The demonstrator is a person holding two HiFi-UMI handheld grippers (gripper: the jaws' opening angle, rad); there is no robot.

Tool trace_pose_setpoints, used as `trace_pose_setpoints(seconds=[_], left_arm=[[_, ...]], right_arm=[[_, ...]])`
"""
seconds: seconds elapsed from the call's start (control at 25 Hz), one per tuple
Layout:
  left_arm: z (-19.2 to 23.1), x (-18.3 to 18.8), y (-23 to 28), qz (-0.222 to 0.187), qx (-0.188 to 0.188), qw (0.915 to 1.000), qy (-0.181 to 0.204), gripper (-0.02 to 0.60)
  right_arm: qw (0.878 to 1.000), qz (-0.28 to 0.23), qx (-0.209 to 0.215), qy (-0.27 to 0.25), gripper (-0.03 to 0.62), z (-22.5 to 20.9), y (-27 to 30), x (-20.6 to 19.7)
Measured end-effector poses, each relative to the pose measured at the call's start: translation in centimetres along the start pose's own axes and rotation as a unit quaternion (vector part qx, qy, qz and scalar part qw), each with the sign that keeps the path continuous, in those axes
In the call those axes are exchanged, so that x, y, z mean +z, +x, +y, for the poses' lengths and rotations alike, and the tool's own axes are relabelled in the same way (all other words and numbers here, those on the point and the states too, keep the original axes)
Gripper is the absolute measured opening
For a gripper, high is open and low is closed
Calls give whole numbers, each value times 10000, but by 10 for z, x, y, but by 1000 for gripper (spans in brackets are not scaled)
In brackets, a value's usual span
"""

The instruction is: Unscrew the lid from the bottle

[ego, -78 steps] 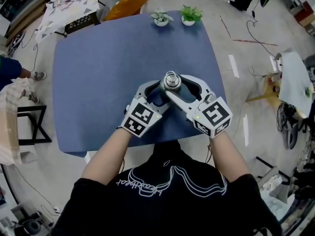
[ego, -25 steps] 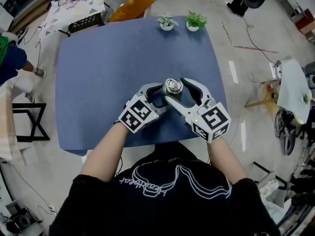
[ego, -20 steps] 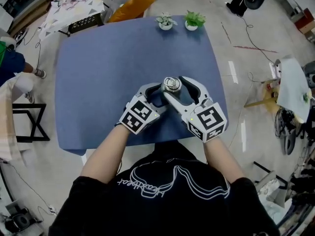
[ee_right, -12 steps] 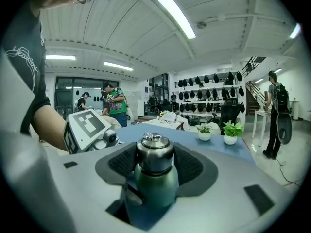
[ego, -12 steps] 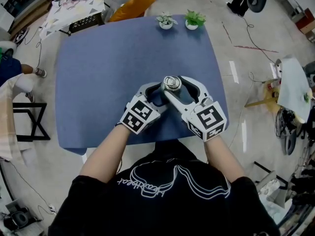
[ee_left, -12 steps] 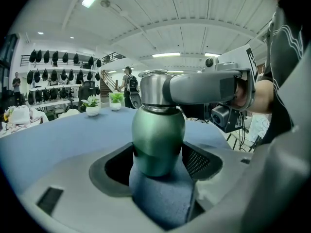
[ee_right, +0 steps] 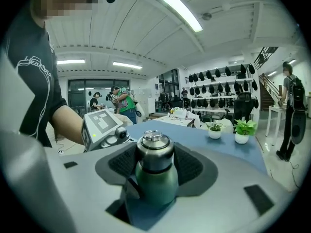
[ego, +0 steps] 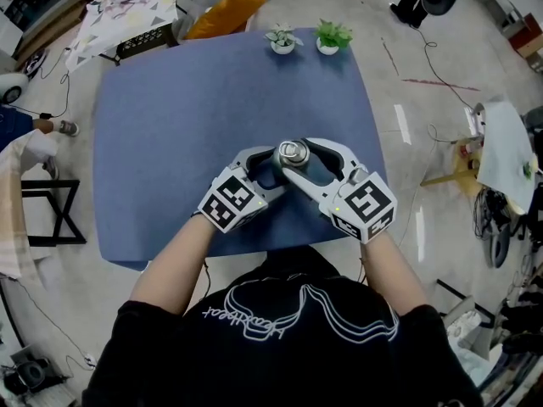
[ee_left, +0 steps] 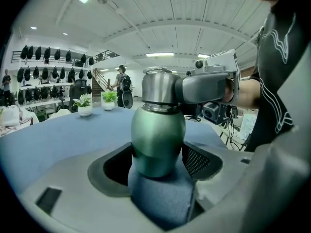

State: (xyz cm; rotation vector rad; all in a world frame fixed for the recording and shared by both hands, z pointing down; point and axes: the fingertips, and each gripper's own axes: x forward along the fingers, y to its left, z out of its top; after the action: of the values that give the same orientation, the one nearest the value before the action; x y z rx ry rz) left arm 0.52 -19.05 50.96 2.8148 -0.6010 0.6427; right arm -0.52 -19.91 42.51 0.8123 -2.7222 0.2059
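Blue cloth covers the table (ego: 161, 117) that fills the middle of the head view, with grey workshop floor around it and two small potted green plants in white pots (ego: 305, 36) side by side at its upper edge. Low in the centre of that view stands the rounded green metal bottle (ee_left: 158, 137), upright on the cloth near the table's lower edge, and its brushed steel screw lid (ee_right: 154, 152) sits on the neck. From the lower left the left gripper (ego: 278, 164) reaches in, its marker cube toward the person's forearm. Its own view shows the two dark meshed pads set wide and pressed to either side of the bottle's green body, low on the bulge, so it is clamped around the bottle. From the lower right the right gripper (ego: 299, 153) comes in higher up. Its jaws have just been closing, and its own view shows the steel lid between them with a pad against each flank, so it grips the lid above the green shoulder. The left gripper view shows one grey jaw of the right gripper lying flat against the lid's right side. Behind, at the upper right of the right gripper view, a wall rack of dark hanging bags (ee_right: 218, 76) lines a bright white hall.
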Motion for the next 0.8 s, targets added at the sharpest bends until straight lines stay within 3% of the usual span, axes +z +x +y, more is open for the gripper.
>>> trace_pose_setpoints(seconds=[0.36, 0.8], left_arm=[[-1, -1, 2, 383, -676, 9962, 388, 319], [-3, -1, -2, 515, -1477, 9840, 849, 319]], right_arm=[[9939, 440, 935, -383, 247, 3, 2, -1], [9623, 838, 2411, -937, 247, 10, 4, 1]])
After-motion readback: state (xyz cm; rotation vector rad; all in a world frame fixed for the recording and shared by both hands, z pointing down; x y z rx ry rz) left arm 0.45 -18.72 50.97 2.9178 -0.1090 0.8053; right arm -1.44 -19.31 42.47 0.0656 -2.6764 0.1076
